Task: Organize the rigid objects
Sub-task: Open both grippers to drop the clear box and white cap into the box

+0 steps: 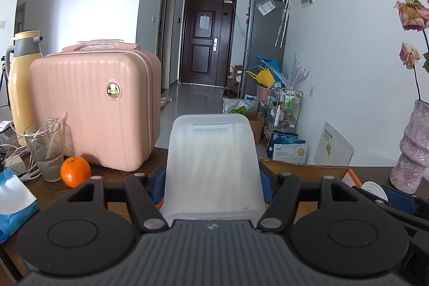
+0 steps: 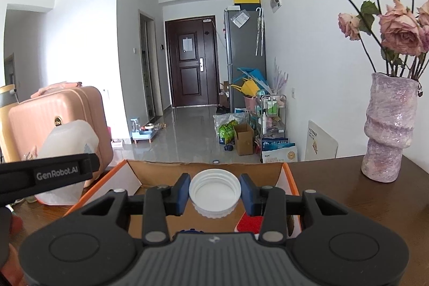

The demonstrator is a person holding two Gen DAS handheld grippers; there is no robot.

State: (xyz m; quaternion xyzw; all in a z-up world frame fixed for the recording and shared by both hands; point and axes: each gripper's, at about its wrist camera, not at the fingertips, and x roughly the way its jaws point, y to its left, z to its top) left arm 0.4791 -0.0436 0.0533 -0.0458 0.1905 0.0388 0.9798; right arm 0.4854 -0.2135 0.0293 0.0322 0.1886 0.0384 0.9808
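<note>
Beyond the dark wooden table [image 2: 348,195] a long tiled hallway runs to a brown door, and on the table stand a pink hard-shell case [image 1: 91,109], a lumpy lilac vase [image 2: 388,130] of dried roses and an open cardboard box [image 2: 150,173] with orange edges. Biggest risk, as I judge it: the frosted plastic container [image 1: 211,168], broad and smooth-walled, is clamped only low on its sides by the left gripper [image 1: 211,186], so a tilt or a knock against the box's rim could let it slide out of the blue pads. Seen from the right wrist, that container hangs just left of the box, close to the pink case, so a careless swing might strike the case too. Smaller hazard: the white screw lid [image 2: 214,192] is pinched edge to edge by the right gripper [image 2: 214,195], its jaws narrow around it; a round ribbed rim can pop free if the squeeze goes off centre. It sits squarely between the pads, above the box's open interior, where it would at least fall inside
</note>
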